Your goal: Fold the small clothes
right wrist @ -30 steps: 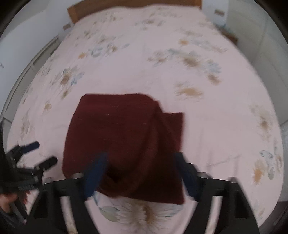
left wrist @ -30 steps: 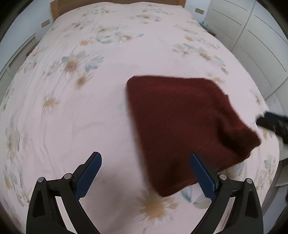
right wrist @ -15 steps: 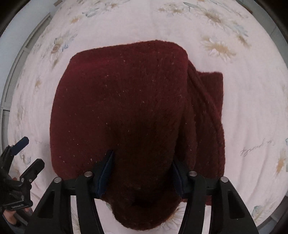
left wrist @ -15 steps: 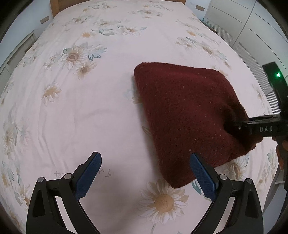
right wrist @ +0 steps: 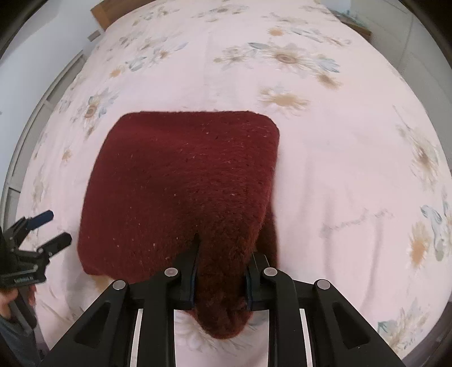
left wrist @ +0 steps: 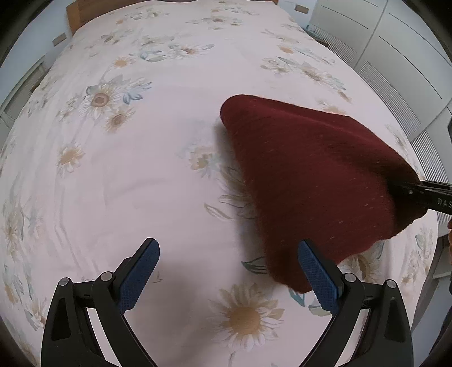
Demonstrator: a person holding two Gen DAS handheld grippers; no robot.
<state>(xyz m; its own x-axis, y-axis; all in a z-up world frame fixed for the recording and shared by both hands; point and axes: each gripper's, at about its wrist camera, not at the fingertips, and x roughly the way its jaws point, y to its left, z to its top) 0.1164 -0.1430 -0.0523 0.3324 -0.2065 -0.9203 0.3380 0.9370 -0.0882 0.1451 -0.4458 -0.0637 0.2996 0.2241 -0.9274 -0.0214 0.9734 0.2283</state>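
A dark red knitted garment (right wrist: 183, 180) lies folded on the floral bed sheet (right wrist: 339, 169). My right gripper (right wrist: 221, 268) is at its near edge; its jaws are closing and the pads squeeze a bunched fold of the knit between them. In the left wrist view the garment (left wrist: 310, 175) rises like a tent toward the right gripper (left wrist: 423, 193) at the right edge. My left gripper (left wrist: 227, 251) hangs open over the bare sheet, its right finger (left wrist: 316, 271) just beside the garment's near corner, with nothing between the pads. The left gripper (right wrist: 42, 231) also shows at the far left of the right wrist view.
The pink sheet (left wrist: 113, 169) with daisy prints covers the whole bed. A wooden headboard (left wrist: 74, 17) stands at the far end. White wardrobe doors (left wrist: 395, 56) line the right side. A person's hand (right wrist: 8, 299) holds the left gripper's handle.
The right gripper came down onto the garment's near edge and its jaws narrowed around the knit, bunching and lifting that edge. The left gripper stayed open in about the same place.
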